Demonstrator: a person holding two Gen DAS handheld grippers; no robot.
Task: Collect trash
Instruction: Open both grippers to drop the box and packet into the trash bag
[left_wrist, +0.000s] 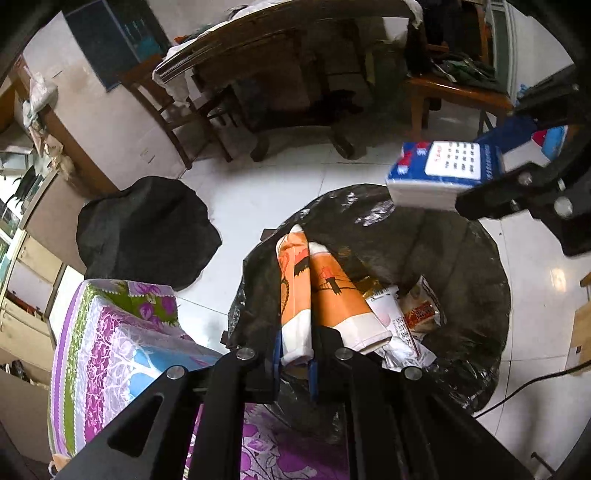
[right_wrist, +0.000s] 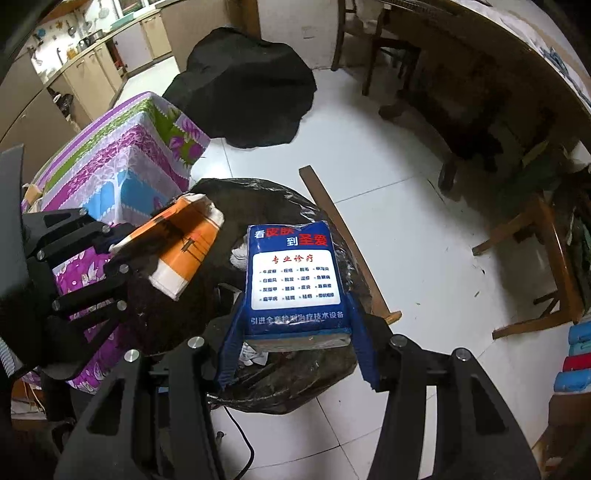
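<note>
From the left wrist camera, the left gripper (left_wrist: 295, 360) is clamped on the lower end of a flattened orange-and-white paper cup (left_wrist: 293, 295), which points up toward 12 o'clock over the open mouth of a black trash bag (left_wrist: 476, 266). Inside the bag, touching the held cup on its 3 o'clock side, lies a second orange cup (left_wrist: 345, 299), with white wrappers (left_wrist: 399, 325) beside it. At 2 o'clock the right gripper (left_wrist: 491, 184) holds a blue tissue pack (left_wrist: 439, 173) above the bag's far rim. A floral-covered table (left_wrist: 122, 339) sits at 8 o'clock, a black cloth heap (left_wrist: 147, 229) on the floor at 10 o'clock.

From the right wrist camera, the right gripper (right_wrist: 295, 349) has its blue pads pressed on both sides of the tissue pack (right_wrist: 293, 275), over the trash bag (right_wrist: 332, 365). At 9 o'clock the left gripper (right_wrist: 114, 251) pinches the paper cup (right_wrist: 184, 243) above the bag. A wooden stick (right_wrist: 343, 236) lies on the white tiled floor (right_wrist: 424, 236) at 2 o'clock.
</note>
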